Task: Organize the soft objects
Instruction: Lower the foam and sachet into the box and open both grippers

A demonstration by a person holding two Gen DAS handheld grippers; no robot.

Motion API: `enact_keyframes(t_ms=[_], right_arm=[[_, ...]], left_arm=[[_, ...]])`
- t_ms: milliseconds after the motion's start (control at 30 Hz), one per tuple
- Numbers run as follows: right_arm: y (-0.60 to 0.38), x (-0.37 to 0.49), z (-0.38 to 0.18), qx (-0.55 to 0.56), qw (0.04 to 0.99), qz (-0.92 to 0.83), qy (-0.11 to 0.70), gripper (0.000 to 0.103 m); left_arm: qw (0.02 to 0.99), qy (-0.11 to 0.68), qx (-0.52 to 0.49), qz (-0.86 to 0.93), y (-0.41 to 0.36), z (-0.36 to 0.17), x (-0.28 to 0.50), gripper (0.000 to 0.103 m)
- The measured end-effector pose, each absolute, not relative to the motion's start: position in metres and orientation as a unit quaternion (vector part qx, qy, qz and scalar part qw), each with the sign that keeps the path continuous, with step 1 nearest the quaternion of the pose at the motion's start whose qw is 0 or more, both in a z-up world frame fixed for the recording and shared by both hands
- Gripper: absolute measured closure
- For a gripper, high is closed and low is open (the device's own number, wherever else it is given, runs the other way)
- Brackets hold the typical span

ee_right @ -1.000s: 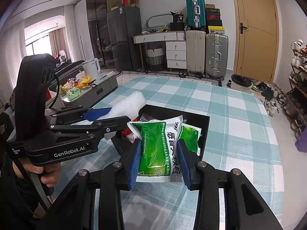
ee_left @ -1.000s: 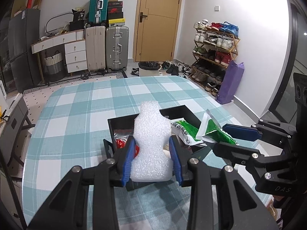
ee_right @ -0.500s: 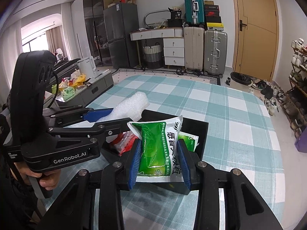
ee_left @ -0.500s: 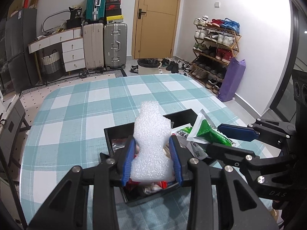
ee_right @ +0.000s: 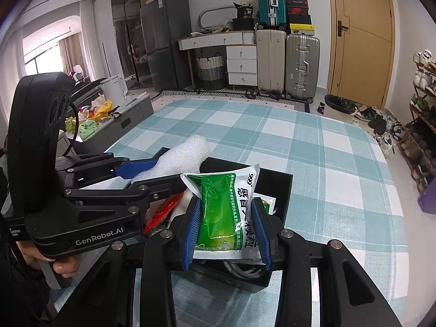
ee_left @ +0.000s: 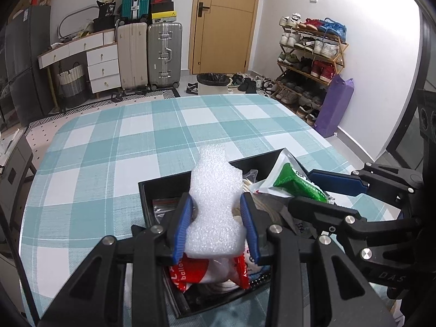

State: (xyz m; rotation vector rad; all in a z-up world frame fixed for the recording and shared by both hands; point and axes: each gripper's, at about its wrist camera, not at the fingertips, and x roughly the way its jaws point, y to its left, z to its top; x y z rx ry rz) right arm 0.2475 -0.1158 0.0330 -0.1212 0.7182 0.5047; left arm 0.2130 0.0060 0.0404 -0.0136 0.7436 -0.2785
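Observation:
My left gripper (ee_left: 216, 204) is shut on a white foam piece (ee_left: 215, 207), held upright over the near half of a black bin (ee_left: 163, 184). Inside the bin lie a red-and-white packet (ee_left: 190, 273), cords and other small bags. The right gripper (ee_right: 227, 204) is shut on a green-and-white pouch (ee_right: 226, 215), hovering over the bin's (ee_right: 280, 188) near right side. In the left wrist view that pouch (ee_left: 294, 182) and the right gripper (ee_left: 324, 190) come in from the right. In the right wrist view the left gripper (ee_right: 152, 173) and foam (ee_right: 185, 152) appear at left.
The bin sits on a table with a teal-and-white checked cloth (ee_left: 136, 136). A person's hand (ee_right: 62, 267) holds the left gripper's handle. Beyond the table stand suitcases (ee_left: 163, 51), a white drawer unit (ee_left: 103, 65), a shoe rack (ee_left: 310, 60) and a door (ee_left: 226, 21).
Both grippers have moved forward and down over the bin with their loads; the bin now lies closer and lower in both views, showing more of its contents.

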Motion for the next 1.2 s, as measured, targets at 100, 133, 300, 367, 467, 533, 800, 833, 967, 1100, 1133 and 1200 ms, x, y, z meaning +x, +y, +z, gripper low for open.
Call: enact_keyframes(t_ms=[100, 133, 300, 367, 467, 533, 800, 833, 967, 1100, 1133, 1200], right_arm=[[-0.117, 0.253, 0.029, -0.060, 0.903, 0.241, 0.350, 0.065], [-0.116, 0.254, 0.028, -0.060, 0.902, 0.242, 0.352, 0.065], [-0.114, 0.259, 0.024, -0.064, 0.902, 0.242, 0.353, 0.065], [-0.114, 0.260, 0.023, -0.065, 0.901, 0.242, 0.354, 0.065], [-0.114, 0.261, 0.022, -0.066, 0.902, 0.242, 0.351, 0.065], [-0.114, 0.262, 0.022, -0.066, 0.902, 0.242, 0.351, 0.065], [-0.124, 0.249, 0.033, -0.067, 0.916, 0.233, 0.319, 0.031], [-0.128, 0.246, 0.035, -0.063, 0.919, 0.234, 0.312, 0.022], [-0.138, 0.236, 0.042, -0.053, 0.924, 0.230, 0.302, 0.016], [-0.147, 0.226, 0.045, -0.037, 0.926, 0.232, 0.294, 0.007], [-0.149, 0.223, 0.046, -0.032, 0.928, 0.232, 0.288, 0.003], [-0.151, 0.216, 0.047, -0.027, 0.933, 0.229, 0.276, 0.001]], left_arm=[[0.922, 0.362, -0.004, -0.136, 0.004, 0.039, 0.216, 0.068], [0.922, 0.362, 0.000, -0.135, 0.003, 0.038, 0.217, 0.068], [0.922, 0.366, 0.012, -0.131, 0.000, 0.033, 0.220, 0.067], [0.920, 0.370, 0.008, -0.130, 0.002, 0.030, 0.222, 0.067], [0.917, 0.378, 0.009, -0.128, 0.002, 0.026, 0.224, 0.068], [0.917, 0.377, 0.007, -0.130, 0.002, 0.025, 0.223, 0.068], [0.921, 0.365, 0.008, -0.135, 0.002, 0.036, 0.212, 0.042], [0.922, 0.360, 0.005, -0.140, 0.003, 0.038, 0.210, 0.042], [0.928, 0.347, -0.002, -0.136, 0.007, 0.046, 0.200, 0.013], [0.937, 0.322, -0.010, -0.134, 0.013, 0.056, 0.187, 0.003], [0.938, 0.320, -0.012, -0.131, 0.015, 0.058, 0.185, 0.002], [0.942, 0.311, -0.012, -0.122, 0.018, 0.060, 0.178, 0.000]])
